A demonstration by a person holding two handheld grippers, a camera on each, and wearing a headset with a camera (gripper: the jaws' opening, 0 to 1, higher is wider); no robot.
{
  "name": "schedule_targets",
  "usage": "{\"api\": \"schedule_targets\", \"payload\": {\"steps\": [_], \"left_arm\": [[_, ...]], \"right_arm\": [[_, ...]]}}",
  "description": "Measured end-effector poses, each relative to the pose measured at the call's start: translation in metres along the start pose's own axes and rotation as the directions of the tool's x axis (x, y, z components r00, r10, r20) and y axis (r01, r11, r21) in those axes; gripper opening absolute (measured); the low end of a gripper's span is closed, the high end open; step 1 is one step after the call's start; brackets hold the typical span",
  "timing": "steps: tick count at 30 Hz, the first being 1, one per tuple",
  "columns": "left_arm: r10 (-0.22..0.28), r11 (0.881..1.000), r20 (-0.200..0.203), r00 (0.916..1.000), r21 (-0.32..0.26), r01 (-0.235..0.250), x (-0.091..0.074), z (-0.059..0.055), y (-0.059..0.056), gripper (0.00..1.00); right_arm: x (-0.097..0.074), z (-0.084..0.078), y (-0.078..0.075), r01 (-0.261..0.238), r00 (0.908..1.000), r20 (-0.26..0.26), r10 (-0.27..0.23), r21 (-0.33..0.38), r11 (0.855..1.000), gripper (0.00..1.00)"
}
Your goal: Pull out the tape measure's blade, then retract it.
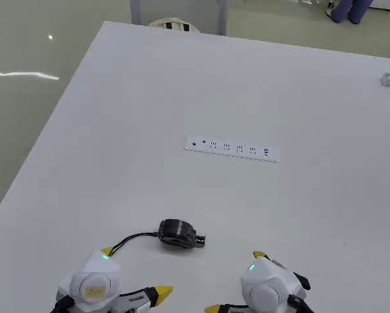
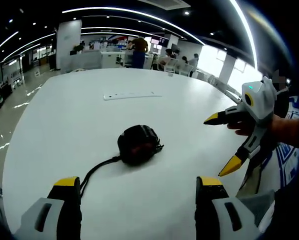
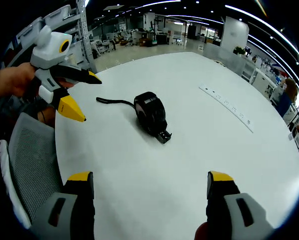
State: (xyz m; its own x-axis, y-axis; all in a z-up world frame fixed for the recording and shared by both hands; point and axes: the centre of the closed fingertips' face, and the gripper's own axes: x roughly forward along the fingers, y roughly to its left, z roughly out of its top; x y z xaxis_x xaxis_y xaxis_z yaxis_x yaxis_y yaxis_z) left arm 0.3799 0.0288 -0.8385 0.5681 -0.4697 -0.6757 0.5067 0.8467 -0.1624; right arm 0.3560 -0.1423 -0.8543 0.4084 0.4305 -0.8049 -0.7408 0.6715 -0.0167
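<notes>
While the left gripper [image 1: 135,270] and right gripper [image 1: 237,281] spread fingers wide, the tape measure [image 1: 177,233] lies ahead between them.

Matt black rubbery tape measure [image 1: 177,233] on smooth, faintly glossy white table [image 1: 182,98].

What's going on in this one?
A person holds a gripper in each hand over a white table. The left gripper and right gripper are both open, short of a black tape measure lying on it, touching nothing. Its blade is not yet out. A power strip lies farther back.
</notes>
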Motion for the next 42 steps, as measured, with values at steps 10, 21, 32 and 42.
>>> {"api": "schedule_targets", "payload": {"steps": [10, 21, 32, 42], "left_arm": [[-0.013, 0.999, -0.010, 0.9999, 0.041, 0.014, 0.009, 0.007, 0.008, 0.91], [-0.046, 0.996, -0.014, 0.9989, 0.076, 0.047, 0.020, 0.012, 0.011, 0.90], [-0.083, 0.987, -0.011, 0.9965, 0.136, 0.083, 0.033, 0.016, 0.007, 0.88], [-0.108, 0.977, -0.022, 0.9939, 0.182, 0.110, 0.046, 0.020, 0.005, 0.88]], "right_arm": [[0.009, 0.008, -0.002, -0.024, 0.9997, 0.005, 0.024, -0.055, 0.998, 0.97], [0.020, 0.015, -0.009, -0.044, 0.9989, 0.011, 0.045, -0.091, 0.995, 0.95], [0.027, 0.020, -0.015, -0.054, 0.9982, 0.018, 0.057, -0.131, 0.990, 0.92], [0.037, 0.027, -0.018, -0.080, 0.9960, 0.025, 0.086, -0.175, 0.981, 0.87]]}}
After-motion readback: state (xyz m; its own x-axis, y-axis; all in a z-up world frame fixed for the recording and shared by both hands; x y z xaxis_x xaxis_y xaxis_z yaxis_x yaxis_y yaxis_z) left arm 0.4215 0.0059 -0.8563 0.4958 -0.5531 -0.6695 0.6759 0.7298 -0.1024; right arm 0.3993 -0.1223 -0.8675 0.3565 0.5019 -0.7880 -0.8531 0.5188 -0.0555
